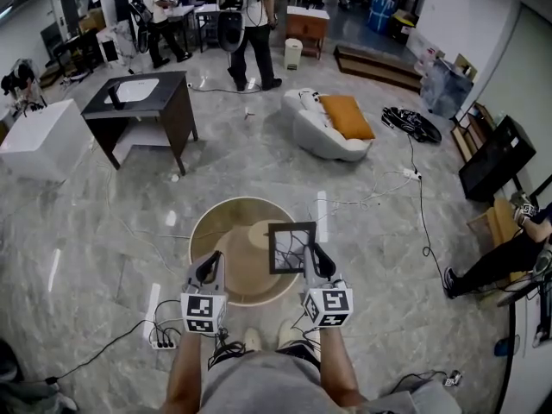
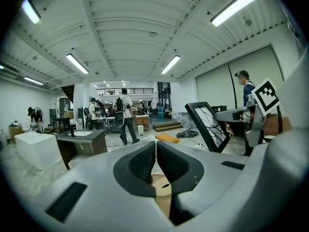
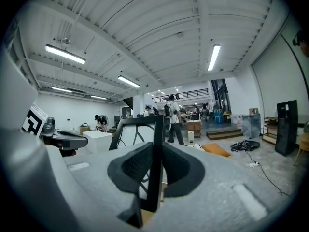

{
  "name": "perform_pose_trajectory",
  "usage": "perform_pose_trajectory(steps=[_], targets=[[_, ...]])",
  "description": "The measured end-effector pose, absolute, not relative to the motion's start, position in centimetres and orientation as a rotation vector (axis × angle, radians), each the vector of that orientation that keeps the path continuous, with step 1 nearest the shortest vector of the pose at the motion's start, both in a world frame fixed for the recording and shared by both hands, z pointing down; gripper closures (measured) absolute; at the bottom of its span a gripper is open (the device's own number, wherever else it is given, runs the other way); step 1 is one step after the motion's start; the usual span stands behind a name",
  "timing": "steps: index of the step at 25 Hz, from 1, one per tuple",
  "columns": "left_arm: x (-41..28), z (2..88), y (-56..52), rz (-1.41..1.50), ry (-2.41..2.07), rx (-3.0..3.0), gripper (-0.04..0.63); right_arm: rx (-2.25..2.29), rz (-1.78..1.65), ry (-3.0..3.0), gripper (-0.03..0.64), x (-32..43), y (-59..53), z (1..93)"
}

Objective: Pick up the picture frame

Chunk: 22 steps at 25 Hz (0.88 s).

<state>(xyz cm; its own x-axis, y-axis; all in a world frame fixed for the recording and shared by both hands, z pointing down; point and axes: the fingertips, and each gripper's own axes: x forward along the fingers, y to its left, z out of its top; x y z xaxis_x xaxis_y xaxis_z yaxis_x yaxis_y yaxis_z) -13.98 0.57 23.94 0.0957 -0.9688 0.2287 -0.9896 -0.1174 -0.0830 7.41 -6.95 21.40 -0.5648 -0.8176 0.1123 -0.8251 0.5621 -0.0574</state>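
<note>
Right hand-held gripper (image 3: 157,144) on picture frame (image 3: 159,128)

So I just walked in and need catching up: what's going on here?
A person works two handheld grippers above a round wooden table. The right gripper is clamped on a side edge of a black picture frame, holding it upright, lifted off the tabletop. The left gripper is shut and empty, alongside the right one. Other people are busy farther back in the room.
</note>
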Motion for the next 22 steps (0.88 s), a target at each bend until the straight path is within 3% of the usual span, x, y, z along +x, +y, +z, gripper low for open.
perform_pose_trajectory(steps=[22], targets=[[-15.1,21.8,-1.0,0.345,-2.001,2.260,0.568,1.426,0.170,-2.689,0.557,6.2,-7.9,19.6]])
